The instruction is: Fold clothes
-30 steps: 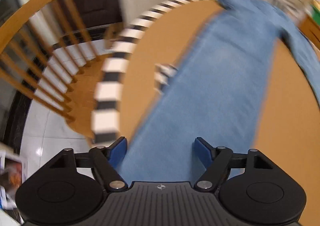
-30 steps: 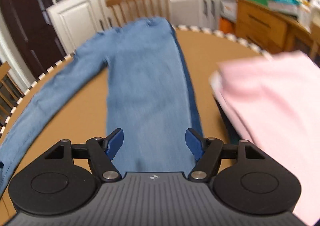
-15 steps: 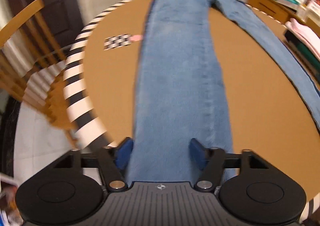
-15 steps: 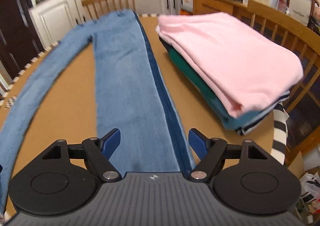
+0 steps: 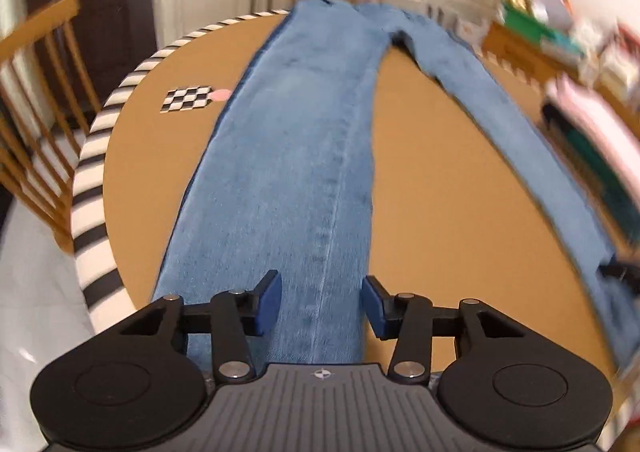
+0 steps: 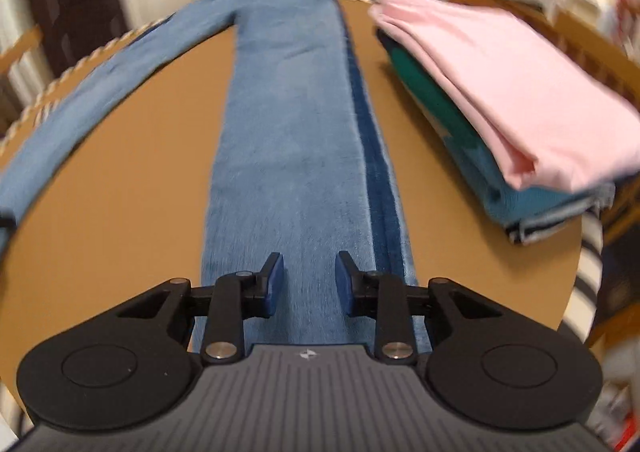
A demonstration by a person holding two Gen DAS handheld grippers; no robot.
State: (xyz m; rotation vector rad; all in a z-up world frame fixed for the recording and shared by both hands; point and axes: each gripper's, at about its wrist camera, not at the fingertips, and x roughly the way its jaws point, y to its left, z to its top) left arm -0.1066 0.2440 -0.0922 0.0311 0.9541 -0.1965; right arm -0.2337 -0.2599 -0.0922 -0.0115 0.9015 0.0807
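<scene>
So both grippers have swung in over the jeans (image 5: 296, 156) spread flat on the round table (image 5: 432, 180), one above each leg's hem end. The left gripper (image 5: 321, 302) is wide apart and empty, while the right gripper (image 6: 309, 280) has narrowed a bit since a moment ago but grips nothing yet. Looks like they're about to pinch the hems and start the fold.

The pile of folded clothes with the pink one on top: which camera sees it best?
The right wrist view: the folded stack fills its right side, pink on top, teal beneath, beside the jeans. The left wrist view catches it only as a blurred strip at its right edge.

One jeans (image 5: 288, 172), three folded garments (image 6: 500, 64)
</scene>
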